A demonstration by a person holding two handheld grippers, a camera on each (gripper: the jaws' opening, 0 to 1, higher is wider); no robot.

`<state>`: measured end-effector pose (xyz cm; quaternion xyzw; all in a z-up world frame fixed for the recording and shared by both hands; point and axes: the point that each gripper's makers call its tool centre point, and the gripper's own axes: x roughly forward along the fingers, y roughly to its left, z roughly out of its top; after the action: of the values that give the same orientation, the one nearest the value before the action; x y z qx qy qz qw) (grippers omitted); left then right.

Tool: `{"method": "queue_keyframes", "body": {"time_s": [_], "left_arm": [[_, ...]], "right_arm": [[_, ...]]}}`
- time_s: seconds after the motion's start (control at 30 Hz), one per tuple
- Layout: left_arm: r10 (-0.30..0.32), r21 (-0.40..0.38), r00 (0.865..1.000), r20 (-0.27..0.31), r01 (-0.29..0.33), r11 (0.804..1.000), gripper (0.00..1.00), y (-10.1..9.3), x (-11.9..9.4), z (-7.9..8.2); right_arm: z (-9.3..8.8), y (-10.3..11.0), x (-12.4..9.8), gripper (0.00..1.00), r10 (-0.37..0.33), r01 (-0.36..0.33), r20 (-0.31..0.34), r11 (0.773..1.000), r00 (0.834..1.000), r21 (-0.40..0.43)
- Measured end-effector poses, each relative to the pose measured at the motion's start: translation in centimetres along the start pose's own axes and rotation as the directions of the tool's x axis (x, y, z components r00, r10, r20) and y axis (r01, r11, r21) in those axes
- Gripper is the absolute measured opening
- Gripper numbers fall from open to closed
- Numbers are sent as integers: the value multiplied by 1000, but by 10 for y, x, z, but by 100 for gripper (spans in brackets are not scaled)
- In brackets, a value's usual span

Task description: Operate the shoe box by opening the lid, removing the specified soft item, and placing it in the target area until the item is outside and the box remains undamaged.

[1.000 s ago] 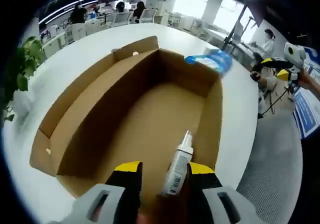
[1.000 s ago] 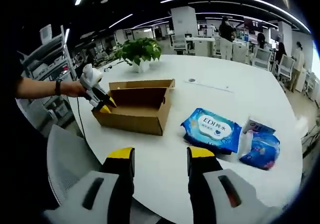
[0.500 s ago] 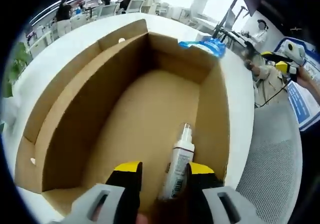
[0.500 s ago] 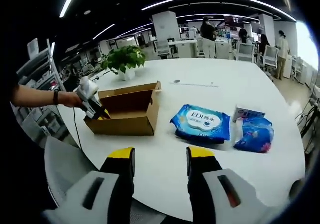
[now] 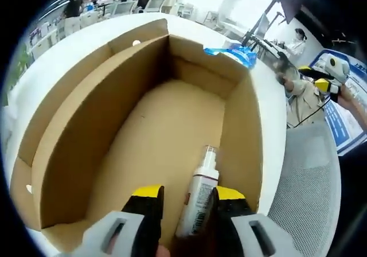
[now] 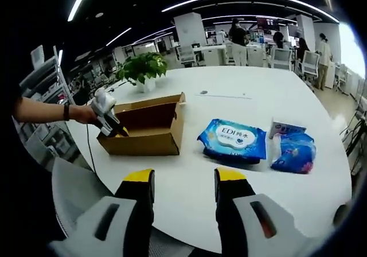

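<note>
An open brown cardboard shoe box (image 5: 143,131) lies below my left gripper (image 5: 188,202), its lid flap standing up on the left. The left gripper is shut on a white spray bottle (image 5: 196,199), nozzle pointing forward, held low inside the box beside its right wall. In the right gripper view the box (image 6: 150,136) sits on the round white table (image 6: 241,90), and the left gripper (image 6: 117,129), held by a hand, dips into the box's left end. My right gripper (image 6: 183,182) hangs open over the table's near edge, well away from the box and holding nothing; in the left gripper view, the right gripper (image 5: 314,78) shows at far right.
A blue wet-wipes pack (image 6: 234,142) lies right of the box, with a second blue pack (image 6: 293,154) and a small white carton (image 6: 284,128) further right. A potted plant (image 6: 143,67) stands behind the box. A grey mesh chair (image 6: 74,188) is near the table edge. People sit at desks far behind.
The left gripper has moved lower and further into the box with the bottle, so the box walls look closer. The right gripper view is almost unchanged.
</note>
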<state>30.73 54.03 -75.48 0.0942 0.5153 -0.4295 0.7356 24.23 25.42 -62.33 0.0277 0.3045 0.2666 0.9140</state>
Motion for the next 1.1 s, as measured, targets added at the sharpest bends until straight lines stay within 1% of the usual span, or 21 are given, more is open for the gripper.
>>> {"method": "queue_keyframes", "body": {"time_s": [0.07, 0.23, 0.33, 0.43, 0.47, 0.5, 0.53, 0.57, 0.63, 0.67, 0.77, 0.87, 0.93, 0.97, 1.03, 1.07, 1.1], "left_arm": [[-3, 11, 1000, -8, 3, 1000, 35, -1, 2, 0], [2, 14, 1000, -7, -2, 1000, 37, -1, 2, 1], [29, 12, 1000, -11, -29, 999, 38, 4, -2, 0], [50, 21, 999, -5, -50, 999, 35, 8, -7, 1], [44, 13, 999, 13, -44, 999, 34, 7, -8, 4], [2, -33, 999, 53, -1, 999, 35, 0, -9, 11], [-19, -52, 998, 67, 22, 998, 35, -2, -9, 13], [-21, -47, 998, 60, 23, 999, 36, -2, -10, 12], [-15, -1, 1000, 20, 15, 1000, 36, -3, -7, 6], [-13, 30, 1000, -12, 13, 999, 37, -4, -5, 0], [-1, 50, 1000, -30, 3, 999, 35, -4, 1, -4], [6, 83, 999, -46, -2, 997, 39, -6, 5, -3], [36, 124, 998, -53, -29, 992, 43, -1, 4, -1], [38, 133, 998, -52, -31, 991, 44, -2, 3, 0], [51, 167, 997, -62, -40, 985, 43, -1, 1, 1], [73, 203, 995, -72, -57, 977, 42, 3, -1, 1], [83, 215, 993, -78, -65, 974, 42, 4, -1, 1]], "right_arm": [[1, 0, 0, 39, 2, -2, 2, 1000, 1000, -1], [1, -2, 1, 39, 1, -1, -2, 1000, 1000, -2], [2, -5, -1, 39, -2, 2, 6, 1000, 1000, 4], [1, -6, -1, 39, -1, 1, 5, 1000, 1000, 4], [1, -6, -1, 39, 1, -1, 5, 1000, 1000, 6], [1, -6, -1, 39, 2, -2, 8, 1000, 1000, 11], [1, -5, 0, 39, 3, -3, 10, 1000, 1000, 14], [1, -5, 0, 39, 5, -5, 9, 1000, 1000, 14], [1, -3, 2, 39, 9, -9, 7, 1000, 1000, 11], [2, -2, 3, 39, 10, -10, 7, 1000, 1000, 9], [3, 0, 5, 39, 15, -15, 8, 1000, 1000, 5], [4, 1, 6, 39, 19, -19, 8, 1000, 1000, 1], [4, 2, 7, 39, 22, -22, 7, 1000, 1000, -1], [4, 3, 8, 39, 23, -23, 5, 1000, 1000, -3], [5, 4, 9, 39, 25, -25, 3, 1000, 1000, -8], [5, 5, 9, 39, 25, -25, 4, 1000, 1000, -8], [6, 5, 9, 39, 25, -25, 7, 1000, 1000, -7]]}}
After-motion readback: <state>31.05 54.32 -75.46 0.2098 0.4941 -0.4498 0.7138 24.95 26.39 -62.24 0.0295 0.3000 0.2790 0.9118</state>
